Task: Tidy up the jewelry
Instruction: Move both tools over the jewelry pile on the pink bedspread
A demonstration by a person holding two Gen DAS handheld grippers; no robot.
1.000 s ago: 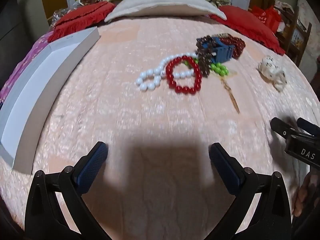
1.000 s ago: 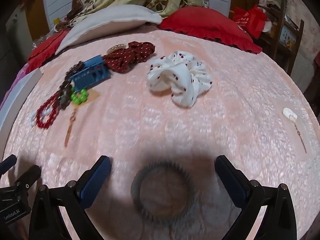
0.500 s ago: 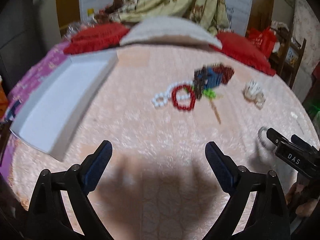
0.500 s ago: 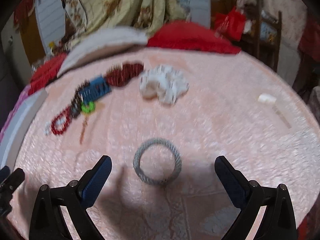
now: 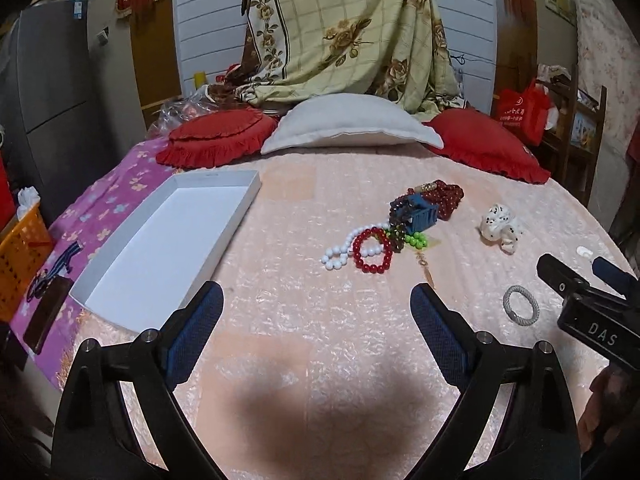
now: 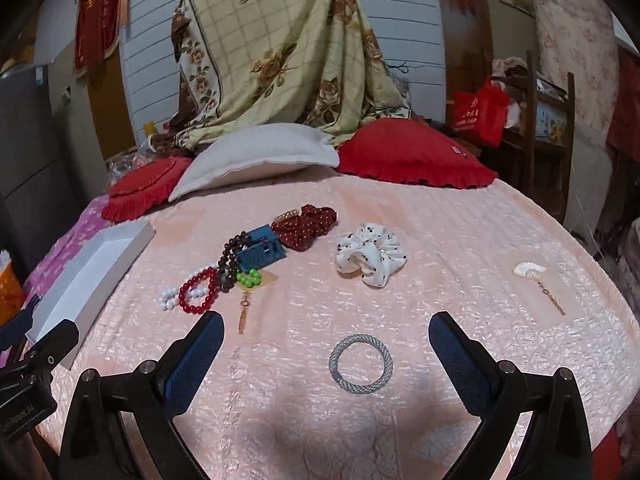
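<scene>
a: left tool (image 5: pixel 316 320)?
b: fingers spread wide, nothing between them. it hangs over bare pink bedspread (image 5: pixel 320 340), with a shadow on the cloth below.

a: right tool (image 6: pixel 326 352)?
b: also wide apart, holding nothing. the grey ring bracelet (image 6: pixel 361 363) lies flat on the bedspread between and just ahead of its fingers, touching neither.

a: where is the rest of the jewelry?
b: clustered mid-bed. red bead bracelet (image 5: pixel 373 250) lies partly over a white bead strand (image 5: pixel 340 250). a dark bead bracelet (image 6: pixel 230 262) runs up to a small blue box (image 6: pixel 262 252). green beads (image 6: pixel 249 278) sit just below the box. a thin gold pendant piece (image 6: pixel 243 314) lies nearer the tools.

a: anything beyond that pile?
b: a dark red dotted scrunchie (image 6: pixel 306 226) touches the far side of the blue box. a white dotted scrunchie (image 6: pixel 370 258) sits apart to the right. a small white piece with a gold chain (image 6: pixel 532 274) lies well off to the right.

a: container?
b: white tray (image 5: pixel 160 240) at the left bed edge, open side up, only white showing inside. well apart from the pile.

a: background?
b: white pillow (image 5: pixel 352 126) and red cushions (image 5: pixel 218 136) at the head of the bed.
</scene>
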